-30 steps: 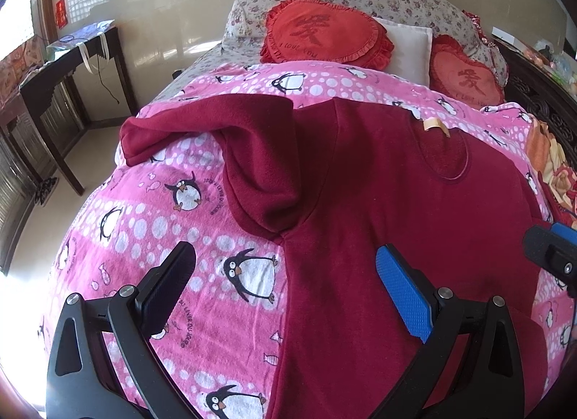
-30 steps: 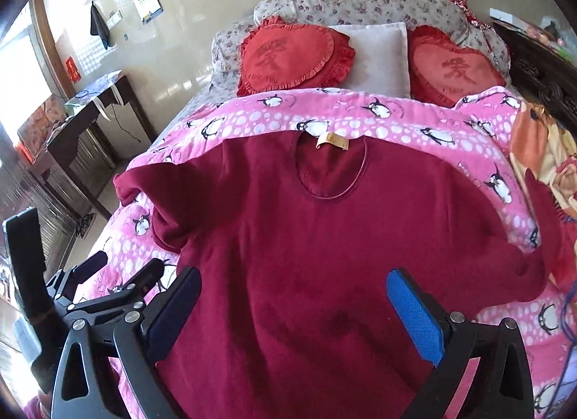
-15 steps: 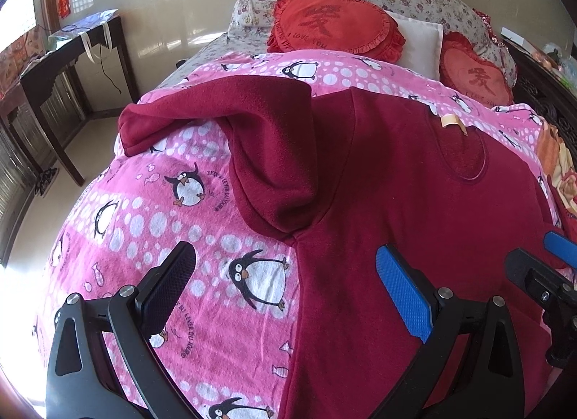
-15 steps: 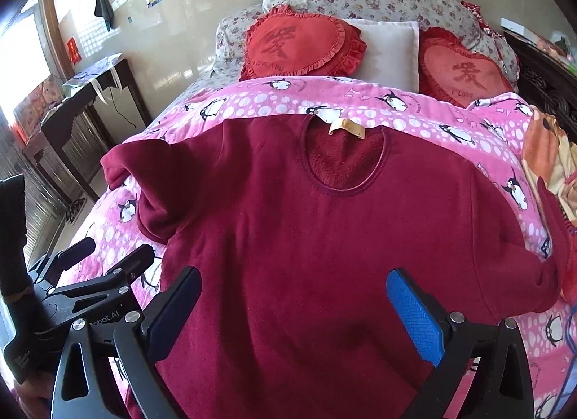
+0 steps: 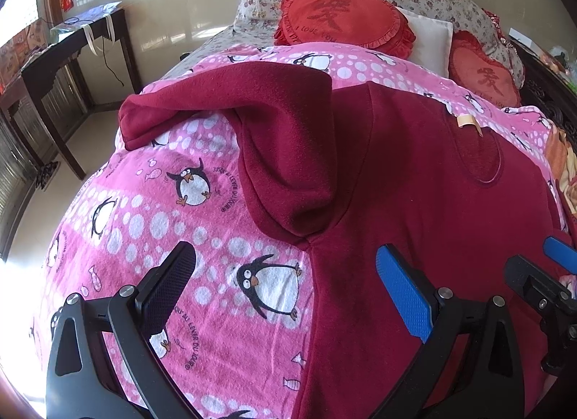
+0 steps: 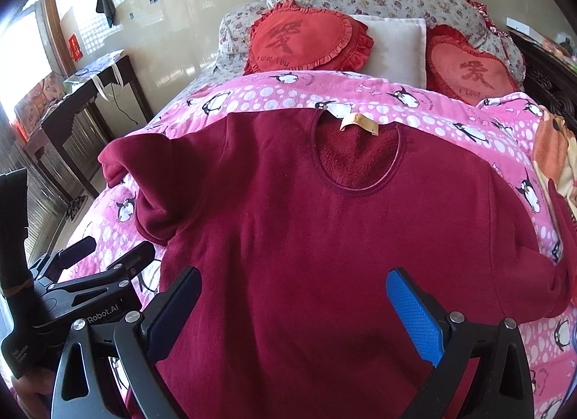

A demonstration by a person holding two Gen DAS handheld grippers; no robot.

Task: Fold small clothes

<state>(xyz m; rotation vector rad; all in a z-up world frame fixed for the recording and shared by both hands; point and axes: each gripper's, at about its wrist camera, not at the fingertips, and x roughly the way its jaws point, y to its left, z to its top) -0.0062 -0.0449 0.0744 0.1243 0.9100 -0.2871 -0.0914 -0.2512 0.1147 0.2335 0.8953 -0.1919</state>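
Note:
A dark red fleece sweater (image 6: 317, 231) lies spread front up on a pink penguin blanket (image 5: 202, 231), neck with a tan label (image 6: 360, 122) toward the pillows. Its left sleeve (image 5: 252, 109) lies bunched and folded at the bed's left side. Its right sleeve (image 6: 555, 238) trails off at the right edge. My left gripper (image 5: 288, 285) is open and empty, hovering over the sweater's left side seam, below the armpit. My right gripper (image 6: 299, 307) is open and empty above the sweater's lower body. The left gripper also shows in the right wrist view (image 6: 108, 256).
Two red heart cushions (image 6: 303, 40) and a white pillow (image 6: 393, 44) lean on floral pillows at the head of the bed. A dark wooden desk (image 5: 54, 54) stands by the wall at the left. An orange cloth (image 6: 555, 152) lies at the bed's right edge.
Both grippers have moved forward and lower toward the sweater, which now looks larger. Both stay open. The sweater has not moved.

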